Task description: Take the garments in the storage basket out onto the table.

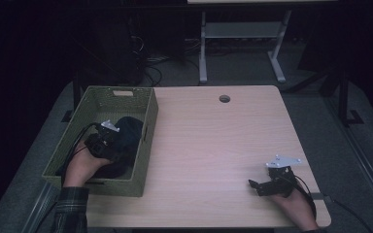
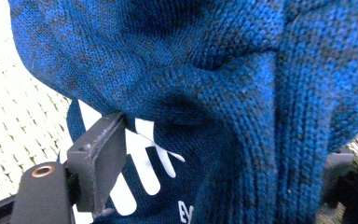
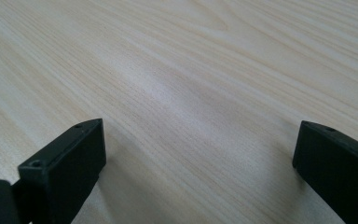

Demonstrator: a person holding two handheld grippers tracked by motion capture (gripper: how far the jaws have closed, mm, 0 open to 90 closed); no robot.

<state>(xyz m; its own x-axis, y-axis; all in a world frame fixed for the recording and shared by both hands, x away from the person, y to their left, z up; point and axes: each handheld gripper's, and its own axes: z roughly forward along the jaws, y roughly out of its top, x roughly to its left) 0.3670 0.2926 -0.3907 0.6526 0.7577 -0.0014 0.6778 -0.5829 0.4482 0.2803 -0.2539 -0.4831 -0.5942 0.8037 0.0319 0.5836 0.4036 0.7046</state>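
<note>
Knitwear, a blue knitted garment (image 2: 205, 93) with white print on a darker patch, lies bunched in the green woven basket (image 1: 126, 186) at the table's (image 1: 213, 145) left side, and my left gripper (image 1: 118, 141) is down inside that basket pressed into it. In the left gripper view a thick fold of the knit sits between my jaws, which are spread around it, but whether they clamp it I cannot tell. My right gripper (image 1: 253, 184) rests low over the bare wood near the table's front right corner, jaws wide apart, holding nothing, well apart from the basket.
</note>
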